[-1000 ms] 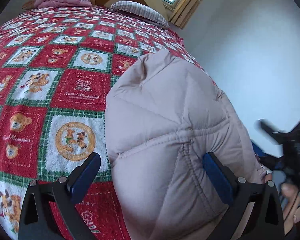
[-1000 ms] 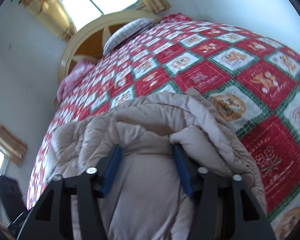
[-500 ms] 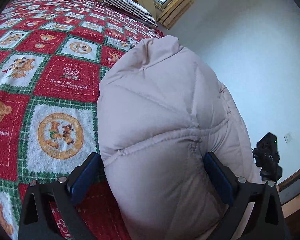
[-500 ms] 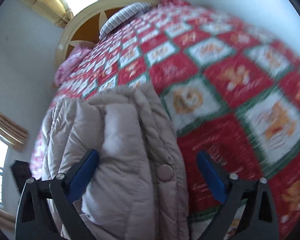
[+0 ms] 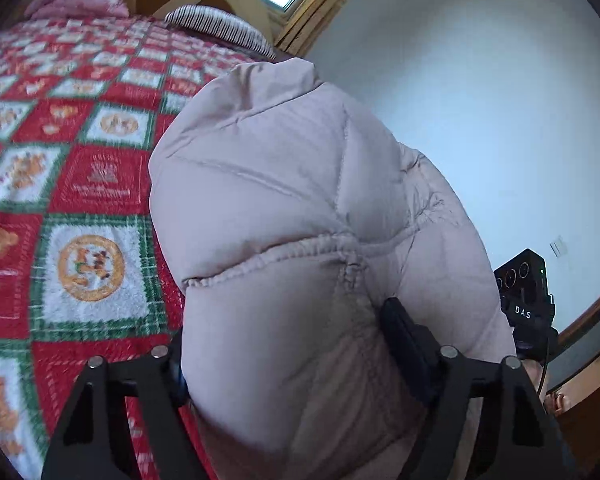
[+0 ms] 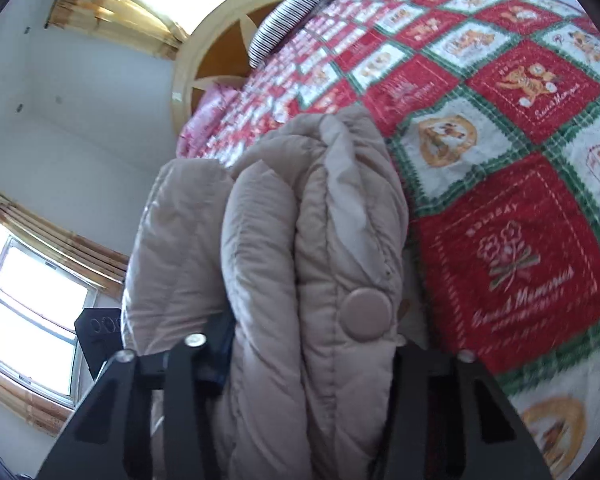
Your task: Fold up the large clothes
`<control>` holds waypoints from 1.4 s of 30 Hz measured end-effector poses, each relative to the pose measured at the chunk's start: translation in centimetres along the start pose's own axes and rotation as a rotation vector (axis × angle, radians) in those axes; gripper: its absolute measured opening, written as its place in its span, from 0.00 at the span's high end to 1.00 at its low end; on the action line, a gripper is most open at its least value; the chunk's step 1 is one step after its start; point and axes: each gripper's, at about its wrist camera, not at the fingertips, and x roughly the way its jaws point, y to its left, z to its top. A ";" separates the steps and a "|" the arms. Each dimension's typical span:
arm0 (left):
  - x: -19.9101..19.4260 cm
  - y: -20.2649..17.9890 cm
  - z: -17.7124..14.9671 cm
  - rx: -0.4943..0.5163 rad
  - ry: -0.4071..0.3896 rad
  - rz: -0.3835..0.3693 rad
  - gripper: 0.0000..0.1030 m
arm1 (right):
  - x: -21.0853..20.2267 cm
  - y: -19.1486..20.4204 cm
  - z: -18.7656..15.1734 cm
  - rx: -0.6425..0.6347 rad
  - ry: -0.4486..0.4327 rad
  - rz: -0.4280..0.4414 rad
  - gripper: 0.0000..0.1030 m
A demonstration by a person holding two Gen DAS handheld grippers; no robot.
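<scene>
A puffy beige quilted jacket (image 5: 300, 208) lies folded in a thick bundle at the edge of the bed. My left gripper (image 5: 288, 344) is shut on one end of the bundle, its pads pressed into the padding. In the right wrist view the jacket (image 6: 300, 240) shows its stacked folds and a round snap button (image 6: 365, 314). My right gripper (image 6: 312, 352) is shut on the folded edge, with the folds squeezed between its fingers.
The bed carries a red, green and white teddy-bear quilt (image 5: 80, 184). A striped pillow (image 5: 220, 28), a pink cloth (image 5: 80, 0) and a wooden headboard (image 6: 220, 48) are at the far end. A white wall (image 5: 480, 100) is beside the bed. The other gripper's camera unit (image 5: 528, 300) shows at right.
Both grippers were open around the jacket half a second ago and have closed on the bundle. The jacket has risen a little in the views.
</scene>
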 end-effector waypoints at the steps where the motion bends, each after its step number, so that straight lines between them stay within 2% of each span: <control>1: -1.1 -0.5 -0.3 0.015 -0.012 -0.001 0.24 | -0.3 0.7 -0.4 -0.013 -0.009 -0.001 0.59; 6: -7.4 -1.3 -1.7 0.070 -0.085 0.016 0.25 | -1.2 5.6 -2.8 -0.086 -0.025 0.025 0.62; 11: -13.9 0.9 -2.4 0.061 -0.157 0.072 0.25 | 0.2 11.9 -4.7 -0.190 -0.021 0.037 0.63; 16: -19.6 3.4 -3.0 0.035 -0.229 0.158 0.25 | 4.5 18.8 -7.3 -0.292 0.025 0.116 0.64; 24: -26.9 7.1 -3.9 0.003 -0.323 0.300 0.25 | 11.8 27.0 -11.1 -0.376 0.143 0.247 0.65; 30: -29.4 10.6 -4.4 -0.035 -0.342 0.411 0.25 | 18.2 31.9 -13.1 -0.408 0.234 0.301 0.65; 36: -29.8 14.6 -4.8 -0.098 -0.333 0.509 0.25 | 23.5 34.0 -14.1 -0.397 0.310 0.324 0.65; 39: -30.1 16.8 -5.8 -0.161 -0.318 0.545 0.24 | 26.0 34.7 -14.4 -0.409 0.332 0.291 0.65; 42: -30.5 18.4 -7.2 -0.208 -0.328 0.549 0.19 | 28.2 34.0 -14.6 -0.415 0.339 0.169 0.66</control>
